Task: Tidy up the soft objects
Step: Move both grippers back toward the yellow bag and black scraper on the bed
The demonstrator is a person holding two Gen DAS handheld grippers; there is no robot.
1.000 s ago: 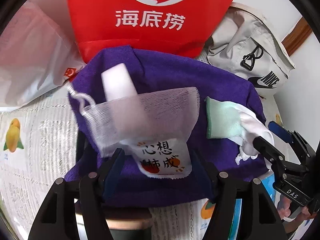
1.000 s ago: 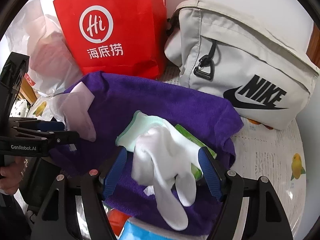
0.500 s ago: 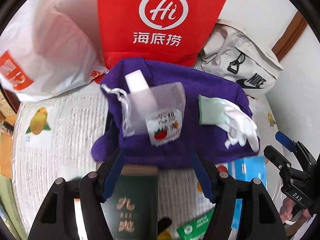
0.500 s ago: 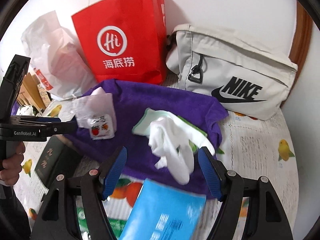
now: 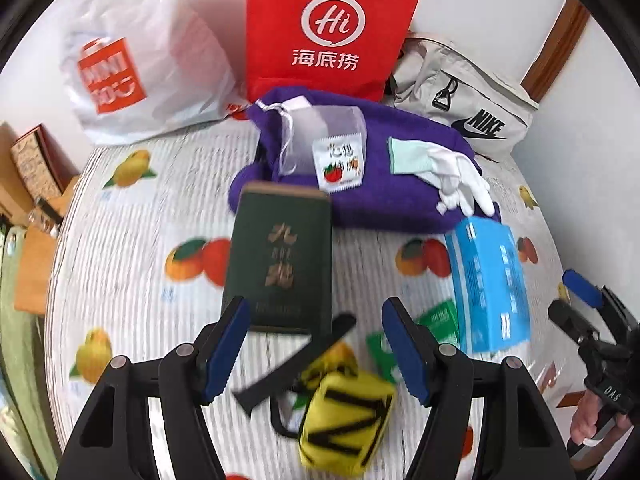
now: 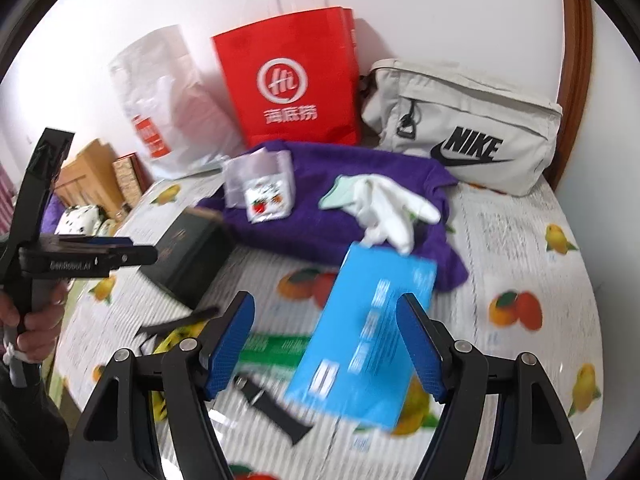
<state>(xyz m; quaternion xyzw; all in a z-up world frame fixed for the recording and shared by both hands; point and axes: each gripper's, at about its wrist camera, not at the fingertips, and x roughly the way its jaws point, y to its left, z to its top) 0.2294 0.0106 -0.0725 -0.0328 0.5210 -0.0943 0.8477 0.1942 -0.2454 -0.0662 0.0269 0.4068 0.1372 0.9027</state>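
Purple towel [image 5: 360,196] sits on the fruit-print tablecloth [image 5: 132,240], just in front of the red bag [image 5: 328,24]. On it lie a mesh pouch [image 5: 324,144] and white gloves [image 5: 452,172], apart from each other. Both the left gripper [image 5: 314,350] and right gripper [image 6: 326,344] hang above the table, jaws spread, nothing between them.

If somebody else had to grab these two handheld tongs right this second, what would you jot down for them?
Left tongs: open, empty, above the table.
Right tongs: open, empty, above the blue box.
On the purple towel: mesh drawstring pouch and white gloves, side by side, apart.
Yellow pouch lies loose on the fruit-print tablecloth, near the dark green box.
Done: pouch and gloves laid out.
Left, probably: the yellow pouch.
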